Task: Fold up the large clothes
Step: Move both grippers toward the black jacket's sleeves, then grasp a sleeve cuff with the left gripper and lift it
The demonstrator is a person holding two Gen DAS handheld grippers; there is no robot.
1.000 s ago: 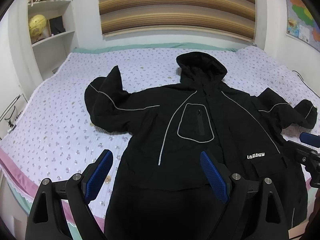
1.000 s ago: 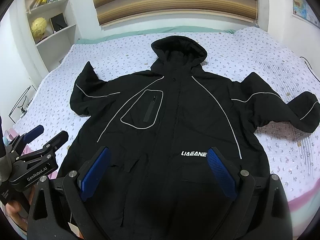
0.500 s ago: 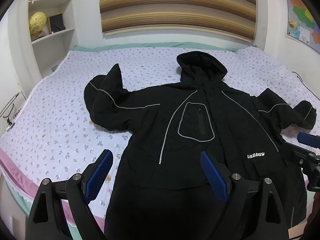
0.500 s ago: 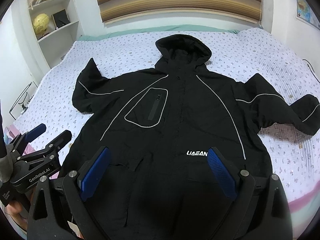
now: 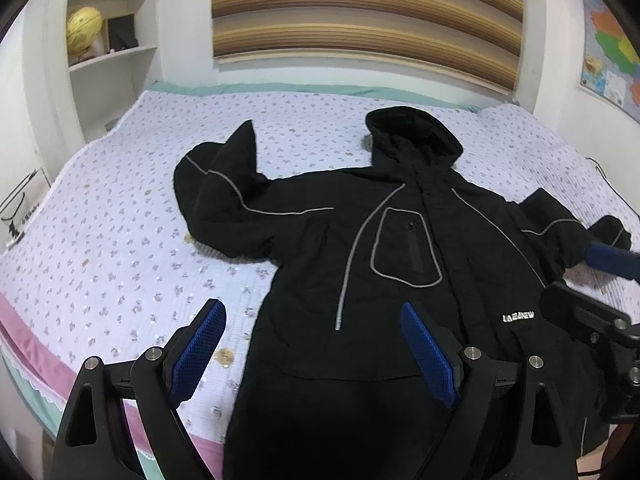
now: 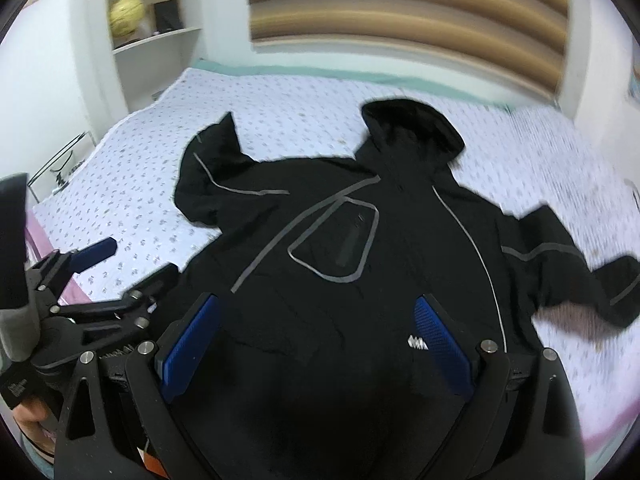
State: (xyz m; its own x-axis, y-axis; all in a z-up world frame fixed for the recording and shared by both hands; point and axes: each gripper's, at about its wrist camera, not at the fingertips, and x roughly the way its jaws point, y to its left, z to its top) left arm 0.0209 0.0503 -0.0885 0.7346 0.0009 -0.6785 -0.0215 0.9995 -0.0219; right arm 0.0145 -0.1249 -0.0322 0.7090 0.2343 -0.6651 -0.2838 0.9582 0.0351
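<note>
A black hooded jacket (image 5: 384,248) with grey piping lies spread front-up on the bed (image 5: 120,240), hood toward the far wall, both sleeves out to the sides. It also shows in the right wrist view (image 6: 360,240), blurred. My left gripper (image 5: 316,340) is open and empty above the jacket's lower left edge. My right gripper (image 6: 320,332) is open and empty above the jacket's lower middle. Each gripper shows at the edge of the other's view, the right one (image 5: 600,296) and the left one (image 6: 116,276). The jacket's hem is hidden below the frames.
The bed has a lilac flowered quilt with a pink border (image 5: 48,364) at the near edge. White shelves (image 5: 112,52) with a yellow globe stand at the back left. A striped blind (image 5: 368,12) covers the far wall. A map (image 5: 608,52) hangs right.
Both grippers have shifted leftward and the right wrist view has turned, now blurred by motion. The jacket lies as before. Both grippers stay open.
</note>
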